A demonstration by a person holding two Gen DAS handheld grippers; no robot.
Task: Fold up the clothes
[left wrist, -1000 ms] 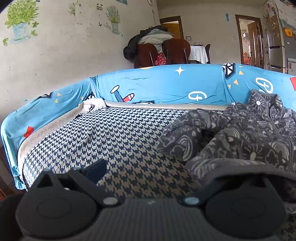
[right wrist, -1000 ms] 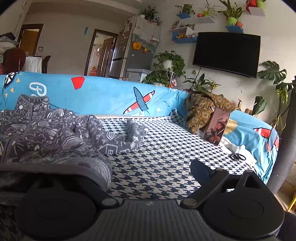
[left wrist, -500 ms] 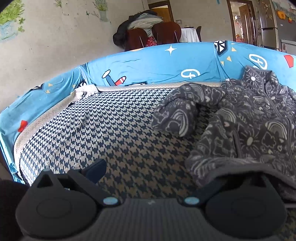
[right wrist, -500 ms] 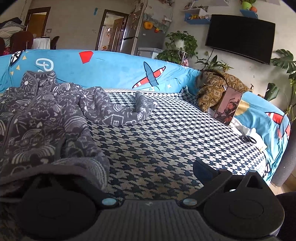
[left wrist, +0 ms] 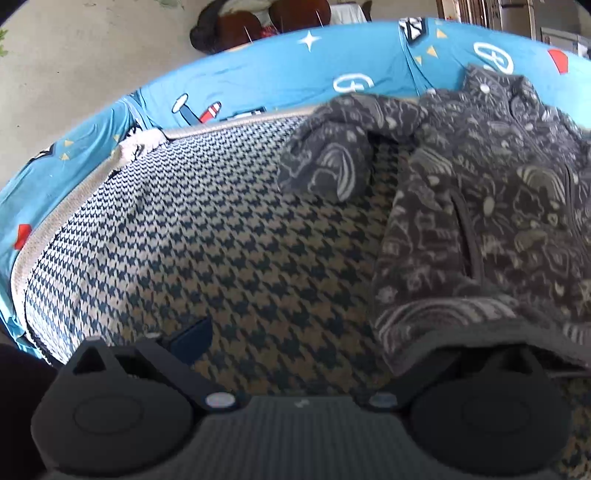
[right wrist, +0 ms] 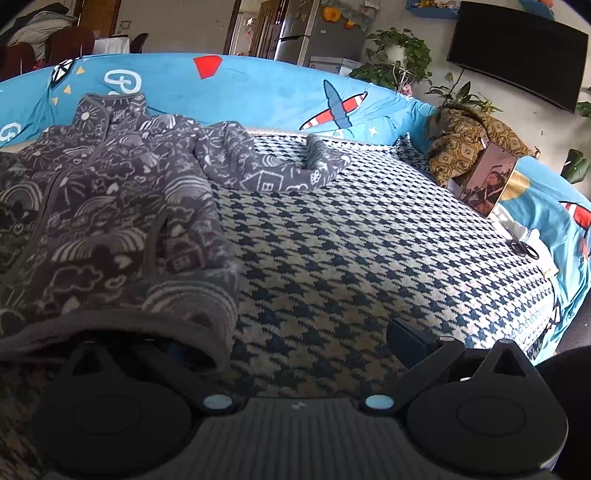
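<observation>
**Jacket hem draped over one finger of each gripper**

Hidden under grey cloth: the right-hand finger of the left gripper (left wrist: 295, 339) and the left-hand finger of the right gripper (right wrist: 295, 339) — only the outer fingers show, dark blue pads bare above the cover. No seeing whether anything presses on the buried pads. Left-wrist view smeared by motion, print on the fabric soft there. Bottom of both views filled by the black gripper bodies; dark shapes at the lower corners too cut off to name.

Both sets of jaws spread wide, nothing clamped between them; hem of the grey patterned jacket (right wrist: 110, 221) lying over the inner finger of each, the bare pad of each standing well apart from the cloth. Jacket spread front-up on the houndstooth cover (right wrist: 351, 258), collar near the back edge against the blue sofa cover (right wrist: 258, 85), zip running toward the near edge. One sleeve (right wrist: 273, 170) curled along the back edge toward the right; the other sleeve (left wrist: 328, 158) bunched near the back edge on the left.

Toward the cover's right edge — a phone (right wrist: 487, 184) propped against a brown patterned cushion (right wrist: 469, 144), scissors (right wrist: 524, 249) near it. Beyond the sofa: a wall-mounted television (right wrist: 517, 51), potted plants (right wrist: 399, 55), a fridge (right wrist: 317, 33), chairs (left wrist: 258, 22) piled with clothing.
</observation>
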